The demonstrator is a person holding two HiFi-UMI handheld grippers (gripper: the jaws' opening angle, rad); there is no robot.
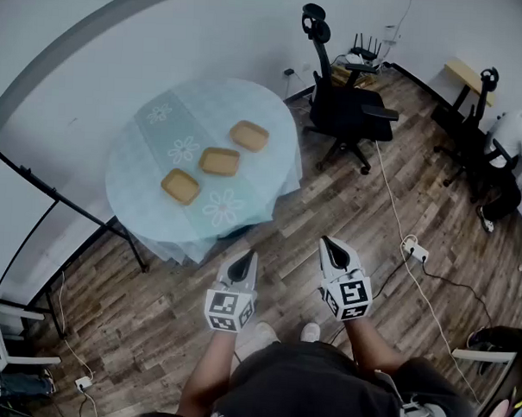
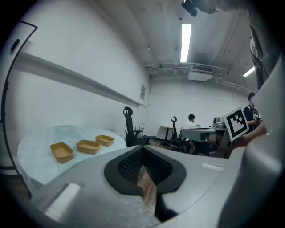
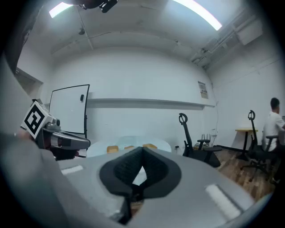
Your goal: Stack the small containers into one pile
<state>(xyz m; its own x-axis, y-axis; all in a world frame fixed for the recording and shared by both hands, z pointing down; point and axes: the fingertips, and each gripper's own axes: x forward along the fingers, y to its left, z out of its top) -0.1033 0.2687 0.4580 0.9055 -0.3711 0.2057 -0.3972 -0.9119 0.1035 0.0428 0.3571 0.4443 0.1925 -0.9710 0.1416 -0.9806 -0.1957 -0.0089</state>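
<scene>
Three shallow tan containers lie apart in a diagonal row on the round table with its pale blue cloth. Both grippers hang over the wooden floor, well short of the table. My left gripper has its jaws together and empty; my right gripper is likewise shut on nothing. In the left gripper view the three containers sit left of the closed jaws. The right gripper view shows them small just above its closed jaws.
A black office chair stands right of the table. A power strip and white cables trail across the floor at right. A black frame stand is at left. A seated person and more chairs are far right.
</scene>
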